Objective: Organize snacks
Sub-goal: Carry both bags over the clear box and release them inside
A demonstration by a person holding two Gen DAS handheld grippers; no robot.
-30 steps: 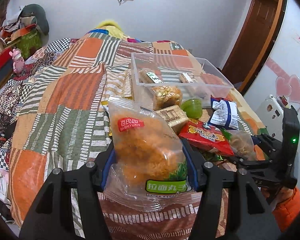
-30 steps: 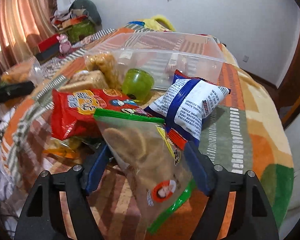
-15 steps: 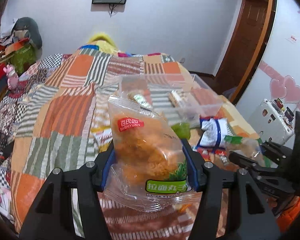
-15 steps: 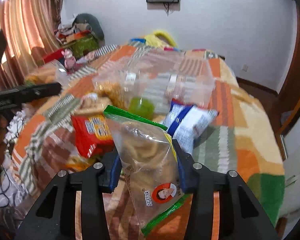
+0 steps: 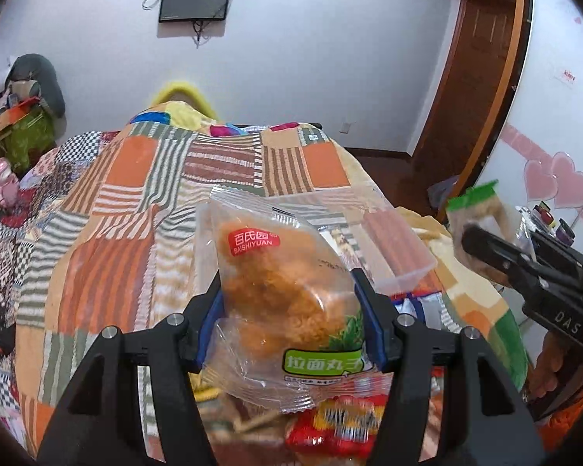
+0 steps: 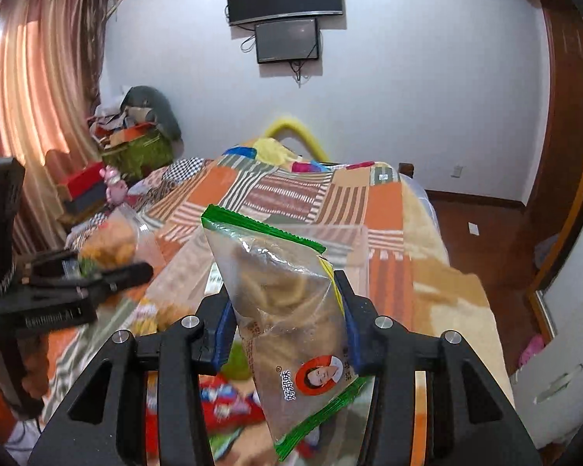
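Note:
My left gripper [image 5: 287, 322] is shut on a clear bag of orange noodle balls [image 5: 283, 283] and holds it up above the bed. My right gripper [image 6: 285, 326] is shut on a green-edged clear bag of brown biscuits [image 6: 291, 310], also held high. The clear plastic box [image 5: 400, 248] lies on the patchwork blanket beyond both bags; it also shows in the right wrist view [image 6: 353, 240]. A red snack pack [image 5: 346, 423] and other snacks lie blurred below the grippers. The right gripper with its bag shows at the right of the left wrist view [image 5: 489, 240].
The patchwork blanket [image 5: 136, 213] covers the bed. A wooden door [image 5: 470, 77] and a white cabinet with pink hearts [image 5: 552, 178] stand at the right. Cluttered boxes and a pink toy [image 6: 114, 186] sit by the curtain at the left.
Both grippers have risen with their bags. The snack pile and the box have dropped lower in both views, and the right gripper's jaws closed tighter on the biscuit bag.

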